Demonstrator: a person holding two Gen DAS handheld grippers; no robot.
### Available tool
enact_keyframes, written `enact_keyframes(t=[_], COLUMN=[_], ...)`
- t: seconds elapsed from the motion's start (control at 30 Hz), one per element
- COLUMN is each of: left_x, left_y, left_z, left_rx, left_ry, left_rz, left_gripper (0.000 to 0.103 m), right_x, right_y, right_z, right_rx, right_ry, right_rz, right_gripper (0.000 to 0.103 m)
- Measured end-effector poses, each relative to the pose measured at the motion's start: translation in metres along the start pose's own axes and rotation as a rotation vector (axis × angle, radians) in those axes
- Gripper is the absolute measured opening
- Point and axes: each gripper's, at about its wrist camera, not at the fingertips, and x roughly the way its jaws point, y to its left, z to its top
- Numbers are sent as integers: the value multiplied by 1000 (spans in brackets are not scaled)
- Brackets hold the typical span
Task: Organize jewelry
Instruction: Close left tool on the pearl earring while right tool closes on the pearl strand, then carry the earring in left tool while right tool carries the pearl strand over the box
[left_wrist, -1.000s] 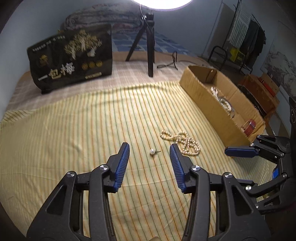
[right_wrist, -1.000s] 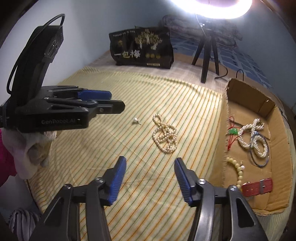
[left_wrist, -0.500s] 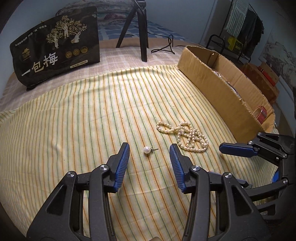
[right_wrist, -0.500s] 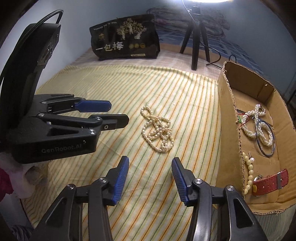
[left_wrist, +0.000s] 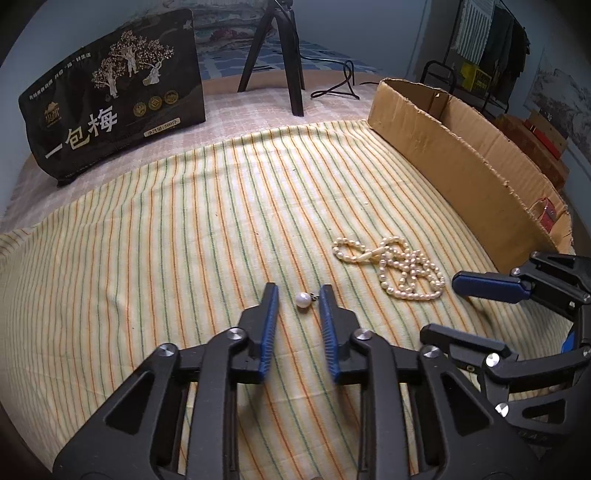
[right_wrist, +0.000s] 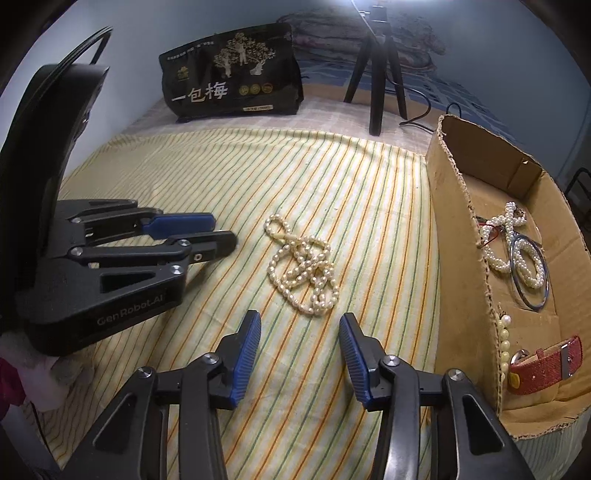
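Observation:
A small pearl earring (left_wrist: 303, 300) lies on the striped cloth between the tips of my left gripper (left_wrist: 297, 293), whose jaws stand narrowed around it without clasping it. A heaped pearl necklace (left_wrist: 400, 271) lies just to its right; it also shows in the right wrist view (right_wrist: 304, 269). My right gripper (right_wrist: 300, 321) is open and empty, just short of the necklace. The cardboard box (right_wrist: 461, 236) on the right holds pearl strands (right_wrist: 511, 245), a ring bangle (right_wrist: 532, 291) and a red watch strap (right_wrist: 545, 363).
A black printed bag (left_wrist: 110, 107) stands at the back left. A light tripod (left_wrist: 284, 51) with a cable (left_wrist: 338, 86) stands behind the cloth. The box wall (left_wrist: 443, 162) borders the cloth on the right. My left gripper's body (right_wrist: 103, 266) fills the left of the right wrist view.
My left gripper has moved forward and down over the earring and its jaws have narrowed around it. My right gripper has come closer to the necklace.

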Motion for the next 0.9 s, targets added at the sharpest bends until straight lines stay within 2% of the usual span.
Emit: enact_keyframes(t=[0.07,0.57,0.67,0.8,0.9], left_x=[0,-6,-8,-12,-16], left_y=[3,22,27,31,34], left_z=[0,-6,-7,-10,-12], left_rx=[-3,-29,-39,-47,-64], left_ry=[1,-5,-2,-1,0], left_rz=[5,26,32,45,47], left_gripper=[12,11,11,11,11], right_x=[2,20,23,24,21], right_y=[0,1,2,2,3], right_z=[3,22,24,26,26], right_rx=[6,0,5,7,7], right_ry=[-2,-11,-15,-14,-10], right_rz=[-8,-41,-35,-23,-12], right_gripper=[46,46,36,14,7])
